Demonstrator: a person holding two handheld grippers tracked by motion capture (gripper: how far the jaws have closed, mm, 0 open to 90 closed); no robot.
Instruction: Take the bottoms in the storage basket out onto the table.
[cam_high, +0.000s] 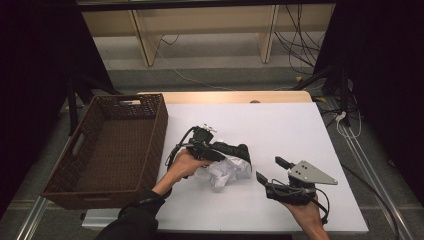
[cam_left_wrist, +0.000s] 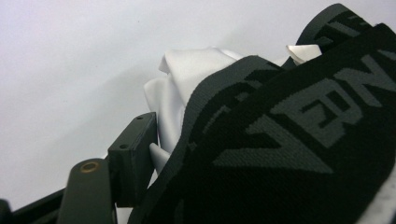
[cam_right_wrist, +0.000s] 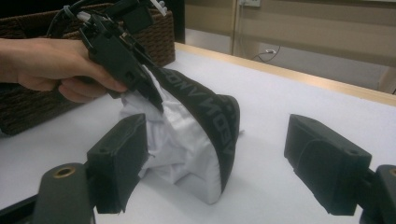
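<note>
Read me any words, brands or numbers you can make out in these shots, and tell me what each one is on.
"VEN": large grey woven letters on the black waistband of the white garment, left gripper view; the word runs on out of frame.
Right gripper view: the same lettering shows upside down on the band, too foreshortened to read surely.
High view: the band's letters are too small to read.
Nothing readable on the wicker basket or the grippers.

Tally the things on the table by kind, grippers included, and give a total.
Baskets: 1
Garments: 1
Grippers: 2, left and right
Total: 4
</note>
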